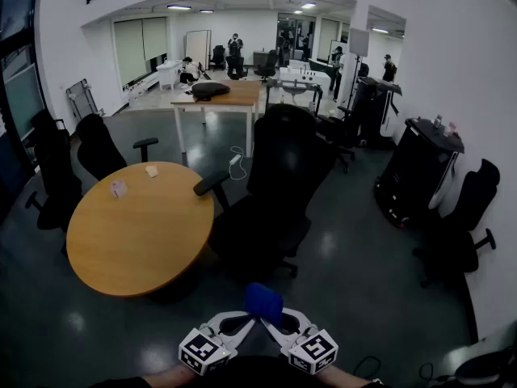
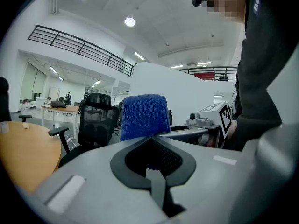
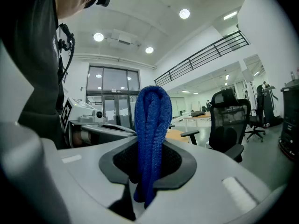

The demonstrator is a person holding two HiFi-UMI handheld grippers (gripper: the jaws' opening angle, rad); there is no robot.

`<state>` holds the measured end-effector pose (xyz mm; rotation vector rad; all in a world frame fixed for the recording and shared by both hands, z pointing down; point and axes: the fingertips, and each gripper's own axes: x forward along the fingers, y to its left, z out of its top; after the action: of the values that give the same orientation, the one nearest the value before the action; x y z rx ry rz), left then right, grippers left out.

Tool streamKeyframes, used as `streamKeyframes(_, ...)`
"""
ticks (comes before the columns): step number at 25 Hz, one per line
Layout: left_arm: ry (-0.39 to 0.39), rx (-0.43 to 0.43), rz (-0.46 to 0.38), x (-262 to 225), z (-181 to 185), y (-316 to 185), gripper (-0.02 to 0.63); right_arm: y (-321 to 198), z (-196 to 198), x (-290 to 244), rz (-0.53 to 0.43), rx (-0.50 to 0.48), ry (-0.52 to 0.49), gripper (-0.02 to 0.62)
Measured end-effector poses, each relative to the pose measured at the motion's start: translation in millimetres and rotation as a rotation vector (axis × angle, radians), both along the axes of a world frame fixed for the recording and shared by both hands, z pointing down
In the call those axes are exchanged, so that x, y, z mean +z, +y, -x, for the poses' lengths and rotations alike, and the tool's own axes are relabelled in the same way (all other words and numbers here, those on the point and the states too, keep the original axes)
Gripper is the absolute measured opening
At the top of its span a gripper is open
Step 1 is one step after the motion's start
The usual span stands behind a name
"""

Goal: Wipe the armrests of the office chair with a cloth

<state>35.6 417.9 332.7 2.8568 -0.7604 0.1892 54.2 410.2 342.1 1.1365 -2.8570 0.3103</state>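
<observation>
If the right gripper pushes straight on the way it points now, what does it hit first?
Probably the left gripper: its tip sits right beside the cloth that the right gripper pinches. Past it, the round table seems to lie in line, though depth is unclear.

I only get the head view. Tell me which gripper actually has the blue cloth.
Observer: The right gripper is clamped on the blue cloth, which runs down between its jaws.
Operator: Report the left one.
Observer: The left gripper looks closed on the cloth's lower edge too, its tips meeting under it.
Operator: Describe the cloth.
Observer: It is folded over at the top, and its loose end hangs below the right jaws.
</observation>
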Motion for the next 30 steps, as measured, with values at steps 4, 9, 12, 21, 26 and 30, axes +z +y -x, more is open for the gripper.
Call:
streamKeyframes(4, 0.0, -0.002, -0.002, -0.4, 0.0, -1.9, 0.014, -1.5, 0.0, -0.4, -0.002, -0.003, -0.001, 0.089)
streamKeyframes(9, -0.001, -0.004, -0.002, 1.5, -2.5, -5.3, 0.014, -4.7, -2.0, 1.5, -0.003, -0.007, -0.004, 0.089)
streamKeyframes(12, 0.0, -0.006, 0.0, 2.5, -3.9, -5.6, 0.014, -5.0, -4.1, 3.0, 0.002, -0.006, -0.007, 0.089)
streamKeyframes(21, -0.021, -0.018, 0.021, 17.6, -18.7, -13.8, 0.014, -13.3, -23.2, 12.5, 0.013, -0.007, -0.044, 0.089)
streamKeyframes(26, -0.038, -0.045, 0.057, 25.6, -44.6, -13.3, 0.014, -12.5, -43.8, 17.2, 0.041, -0.04, -0.062, 0.089)
streamKeyframes(30, -0.044, -0.066, 0.067, 30.2, -64.9, -12.9, 0.014, -14.3, -61.9, 22.2, 0.052, -0.062, -0.072, 0.089)
